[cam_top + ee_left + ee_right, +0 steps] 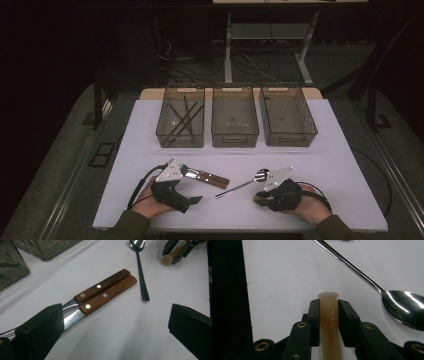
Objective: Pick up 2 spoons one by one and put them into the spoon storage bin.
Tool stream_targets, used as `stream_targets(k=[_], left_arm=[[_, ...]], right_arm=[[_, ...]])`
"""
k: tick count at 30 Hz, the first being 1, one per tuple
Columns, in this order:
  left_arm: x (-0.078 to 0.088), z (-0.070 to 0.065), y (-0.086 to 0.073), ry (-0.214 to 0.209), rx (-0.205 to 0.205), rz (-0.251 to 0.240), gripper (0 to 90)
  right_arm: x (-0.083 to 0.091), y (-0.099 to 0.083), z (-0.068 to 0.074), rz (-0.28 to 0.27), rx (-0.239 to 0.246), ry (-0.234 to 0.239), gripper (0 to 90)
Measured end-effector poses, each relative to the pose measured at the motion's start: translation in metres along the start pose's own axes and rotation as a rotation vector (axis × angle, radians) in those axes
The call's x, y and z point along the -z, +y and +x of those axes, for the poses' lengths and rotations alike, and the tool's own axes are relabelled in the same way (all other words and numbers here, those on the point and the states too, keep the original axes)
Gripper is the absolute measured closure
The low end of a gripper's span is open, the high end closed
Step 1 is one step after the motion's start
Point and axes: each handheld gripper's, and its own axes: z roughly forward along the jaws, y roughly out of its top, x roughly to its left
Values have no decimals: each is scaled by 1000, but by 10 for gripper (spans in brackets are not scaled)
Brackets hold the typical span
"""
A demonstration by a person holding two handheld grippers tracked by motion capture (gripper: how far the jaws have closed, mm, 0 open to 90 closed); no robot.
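Observation:
Two utensils with brown riveted wooden handles (212,179) (107,291) lie side by side on the white table. Their steel ends run in by the left jaw of my left gripper (191,185) (115,330), which stands open and wide, its pads pressing on nothing. A steel spoon (245,183) (140,267) (362,275) lies between the two hands. My right gripper (260,194) (328,307) (175,252) is shut on a tan rounded handle (329,322) (167,259) marked USN, low over the table beside the spoon's bowl. The rest of that tool is hidden.
Three clear plastic bins stand in a row at the table's far side. The left bin (180,145) holds several dark thin sticks; the middle bin (235,141) and right bin (290,140) look bare. The white tabletop (325,165) ends close behind both hands.

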Motion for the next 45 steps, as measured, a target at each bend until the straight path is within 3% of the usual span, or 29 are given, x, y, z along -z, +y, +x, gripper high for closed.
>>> stream_targets(k=[2,6,23,31,45], left_arm=[[-1,0,0,-3,-3,-2,0],[0,0,0,-4,-1,-1,0],[0,0,0,2,-1,0,0],[0,1,0,0,-12,0,0],[0,0,1,-4,-11,1,0]], right_arm=[[1,-1,-2,2,7,-9,728],[4,-2,-3,-21,-44,-8,728],[21,2,-13,-116,-153,-77,727],[30,8,-23,-164,-231,-105,726],[38,19,-35,-231,-271,-145,725]])
